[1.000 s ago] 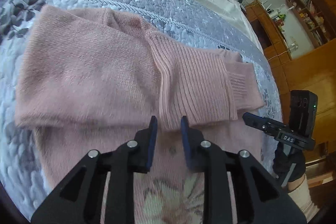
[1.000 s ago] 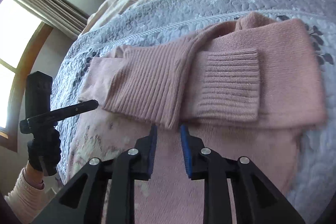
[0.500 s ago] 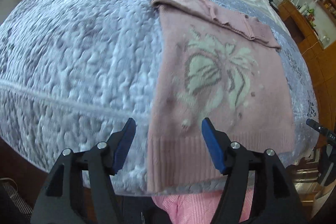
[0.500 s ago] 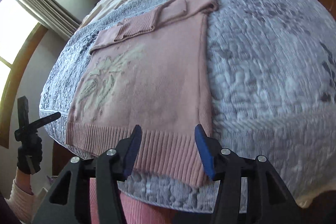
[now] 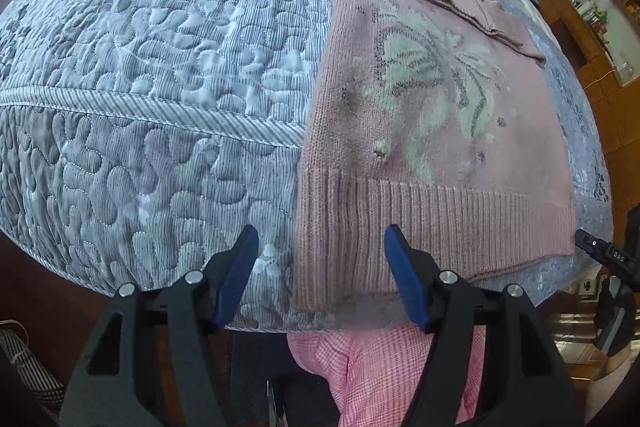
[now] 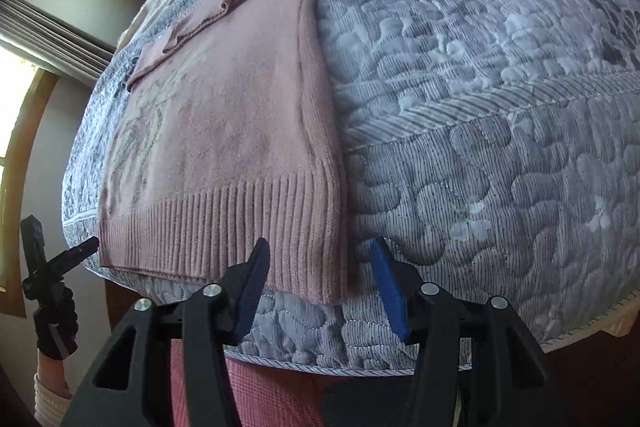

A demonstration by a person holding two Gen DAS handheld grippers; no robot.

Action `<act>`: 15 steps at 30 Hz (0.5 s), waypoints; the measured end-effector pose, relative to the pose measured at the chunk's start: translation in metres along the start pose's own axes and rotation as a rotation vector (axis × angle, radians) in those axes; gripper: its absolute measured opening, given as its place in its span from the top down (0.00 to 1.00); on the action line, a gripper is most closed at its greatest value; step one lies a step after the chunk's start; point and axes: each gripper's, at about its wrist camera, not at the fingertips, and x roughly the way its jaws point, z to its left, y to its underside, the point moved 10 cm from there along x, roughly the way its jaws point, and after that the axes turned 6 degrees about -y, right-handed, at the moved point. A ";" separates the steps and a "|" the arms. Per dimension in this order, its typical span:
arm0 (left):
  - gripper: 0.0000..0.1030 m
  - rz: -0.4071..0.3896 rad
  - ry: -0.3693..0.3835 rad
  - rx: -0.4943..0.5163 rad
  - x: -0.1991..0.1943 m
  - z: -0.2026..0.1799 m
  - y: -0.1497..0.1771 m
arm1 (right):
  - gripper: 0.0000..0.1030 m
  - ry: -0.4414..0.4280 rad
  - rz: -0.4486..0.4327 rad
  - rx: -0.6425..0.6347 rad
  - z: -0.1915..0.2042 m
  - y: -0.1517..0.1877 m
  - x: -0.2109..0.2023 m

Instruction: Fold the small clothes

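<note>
A small pink knit sweater (image 5: 432,123) with a pale leaf pattern lies flat on the bed, sleeves folded across its far end, ribbed hem at the bed's near edge. My left gripper (image 5: 320,267) is open, its blue pads straddling the hem's left corner from just off the edge. In the right wrist view the same sweater (image 6: 240,131) stretches away, and my right gripper (image 6: 320,279) is open around the hem's right corner. Neither gripper holds anything. Each gripper also shows at the margin of the other view.
A grey-blue quilted bedspread (image 5: 140,87) covers the bed and drops off at the near edge. Pink checked clothing of the person (image 5: 384,371) is below that edge. Wooden furniture (image 5: 592,39) stands at the right, a window with curtains (image 6: 36,67) at the left.
Both grippers pulled back from the folded sleeves to the sweater's hem at the bed's near edge and opened from nearly shut. In the last half second they came closer to the hem corners.
</note>
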 end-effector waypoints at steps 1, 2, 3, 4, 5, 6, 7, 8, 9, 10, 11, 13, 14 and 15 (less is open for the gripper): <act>0.37 0.007 -0.001 -0.003 0.003 0.000 0.000 | 0.48 -0.001 0.005 0.000 -0.001 0.001 0.003; 0.37 0.013 0.003 -0.009 0.006 0.000 0.001 | 0.48 -0.002 0.009 -0.002 -0.002 0.002 0.005; 0.37 0.019 0.009 -0.017 0.009 -0.001 0.000 | 0.48 -0.004 0.011 -0.002 -0.002 0.003 0.006; 0.37 0.025 0.013 -0.023 0.012 -0.001 0.001 | 0.48 -0.008 0.012 -0.002 -0.001 0.004 0.007; 0.37 0.030 0.017 -0.025 0.013 -0.003 0.001 | 0.50 -0.015 0.013 -0.002 -0.001 0.003 0.007; 0.37 0.032 0.021 -0.024 0.015 -0.004 0.001 | 0.52 -0.029 0.015 -0.004 0.001 0.004 0.007; 0.37 0.034 0.020 -0.020 0.016 -0.006 0.001 | 0.59 -0.046 0.022 -0.005 0.005 0.003 0.009; 0.38 0.036 0.018 -0.014 0.017 -0.008 0.001 | 0.60 -0.056 0.030 -0.004 0.008 0.004 0.011; 0.39 0.038 0.016 -0.007 0.018 -0.009 0.002 | 0.60 -0.053 0.033 -0.005 0.009 0.004 0.012; 0.39 0.042 0.013 -0.002 0.019 -0.010 0.002 | 0.60 -0.052 0.036 -0.006 0.008 0.005 0.014; 0.40 0.045 0.011 -0.001 0.020 -0.010 0.003 | 0.60 -0.054 0.040 0.001 0.007 0.005 0.016; 0.47 0.053 0.012 -0.008 0.021 -0.009 0.006 | 0.63 -0.066 0.044 0.025 0.005 0.005 0.019; 0.49 0.056 0.011 -0.010 0.022 -0.008 0.008 | 0.67 -0.071 0.045 0.032 0.005 0.006 0.019; 0.53 0.055 0.008 -0.010 0.022 -0.007 0.009 | 0.71 -0.074 0.047 0.034 0.004 0.006 0.019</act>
